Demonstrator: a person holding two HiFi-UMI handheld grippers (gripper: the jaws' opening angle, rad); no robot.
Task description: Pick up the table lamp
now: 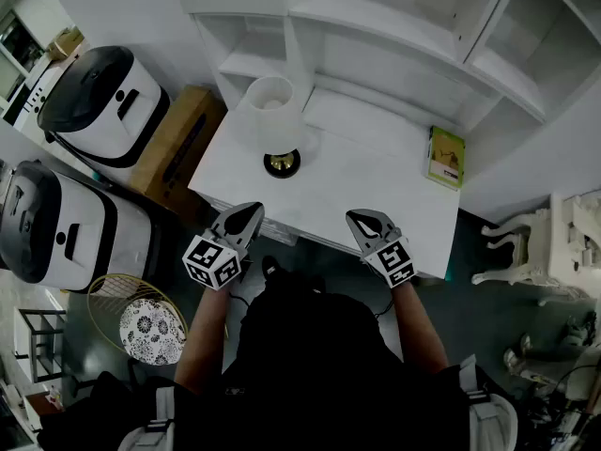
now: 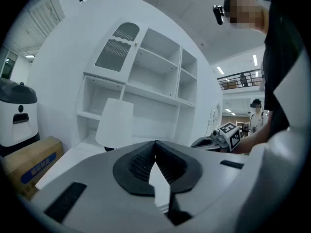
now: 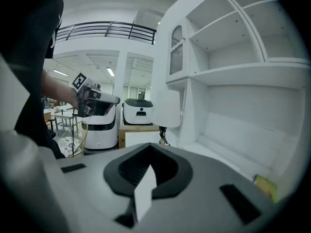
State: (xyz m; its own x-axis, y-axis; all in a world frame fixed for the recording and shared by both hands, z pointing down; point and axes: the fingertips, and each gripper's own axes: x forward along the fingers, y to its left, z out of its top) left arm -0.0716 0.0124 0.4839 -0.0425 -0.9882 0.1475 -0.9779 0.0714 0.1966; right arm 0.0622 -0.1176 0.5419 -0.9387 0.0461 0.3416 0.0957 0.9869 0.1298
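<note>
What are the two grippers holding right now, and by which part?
Nothing. The left gripper and the right gripper are both shut and empty, short of the table lamp standing on the white desk.

Both grippers are held out in front of the body, side by side and apart, each pointed forward and tipped slightly downward. The tips are angled a little toward each other. The left gripper (image 1: 246,216) is carried at the end of the bare left forearm (image 1: 202,332); its jaws are pressed together and are empty. The right gripper (image 1: 366,222) is borne on the right forearm (image 1: 420,322), and its jaws are likewise brought together at the tips, empty. The left marker cube (image 1: 212,262) and the right marker cube (image 1: 395,261) are turned upward, just ahead of the wrists.
</note>
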